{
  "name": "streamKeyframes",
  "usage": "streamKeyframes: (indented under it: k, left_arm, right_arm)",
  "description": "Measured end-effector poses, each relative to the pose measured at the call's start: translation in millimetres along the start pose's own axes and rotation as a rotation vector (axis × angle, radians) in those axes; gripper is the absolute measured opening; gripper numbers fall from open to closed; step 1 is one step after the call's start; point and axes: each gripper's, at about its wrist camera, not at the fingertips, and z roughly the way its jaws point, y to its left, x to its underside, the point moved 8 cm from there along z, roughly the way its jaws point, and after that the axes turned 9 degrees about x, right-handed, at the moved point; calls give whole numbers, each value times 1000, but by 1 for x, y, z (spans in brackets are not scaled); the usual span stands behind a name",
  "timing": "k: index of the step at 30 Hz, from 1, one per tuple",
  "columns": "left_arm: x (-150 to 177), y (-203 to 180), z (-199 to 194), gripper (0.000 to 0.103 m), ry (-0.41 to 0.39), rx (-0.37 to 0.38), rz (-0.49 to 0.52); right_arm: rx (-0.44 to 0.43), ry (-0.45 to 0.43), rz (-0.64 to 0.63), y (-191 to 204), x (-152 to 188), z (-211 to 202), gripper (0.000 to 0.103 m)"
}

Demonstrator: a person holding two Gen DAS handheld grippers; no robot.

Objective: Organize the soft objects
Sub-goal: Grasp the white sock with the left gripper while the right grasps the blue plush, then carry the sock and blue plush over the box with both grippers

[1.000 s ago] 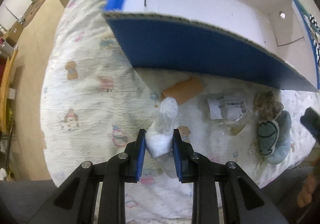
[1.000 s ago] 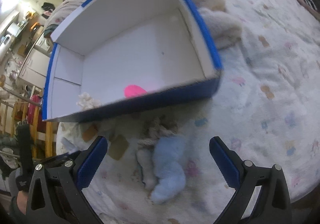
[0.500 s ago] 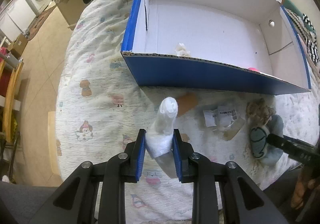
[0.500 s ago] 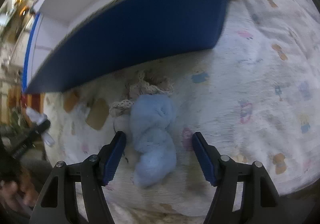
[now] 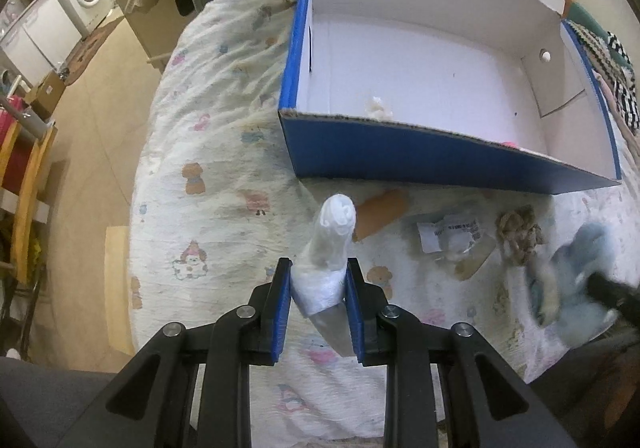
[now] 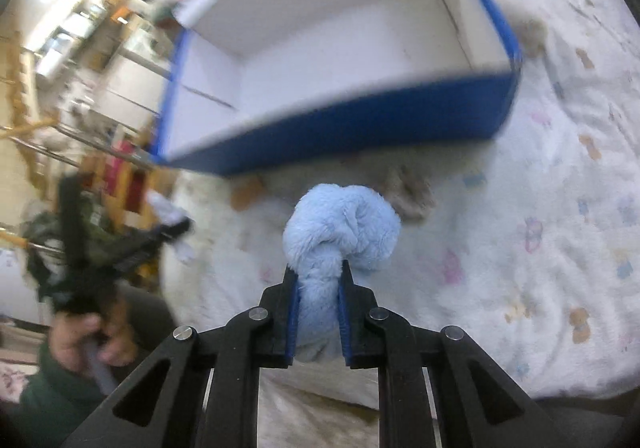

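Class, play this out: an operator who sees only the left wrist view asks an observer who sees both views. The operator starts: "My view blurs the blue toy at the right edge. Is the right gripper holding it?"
Observer: Yes. The right gripper is shut on the blue plush toy, its fingers pinching the narrow end.
Operator: Is the toy over the box yet?
Observer: No. In the right wrist view it sits in front of the blue box's near wall, above the bedspread.
Operator: Anything else showing there?
Observer: A brownish fabric lump lies just beyond the toy.
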Motion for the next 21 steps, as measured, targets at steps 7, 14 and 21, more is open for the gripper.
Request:
streamKeyframes:
  k: [7, 14, 21]
  left_arm:
    - [-1, 5, 0, 23, -2, -25, -9]
    - [-3, -1, -7, 23, -30, -26, 9]
    - [-14, -11, -31, 23, -100, -49, 34]
  right_arm:
    - [-74, -175, -39, 18, -20, -38, 18]
    - [-12, -142, -59, 20, -20, -16, 18]
    - [-46, -193, -48, 24, -28, -33, 18]
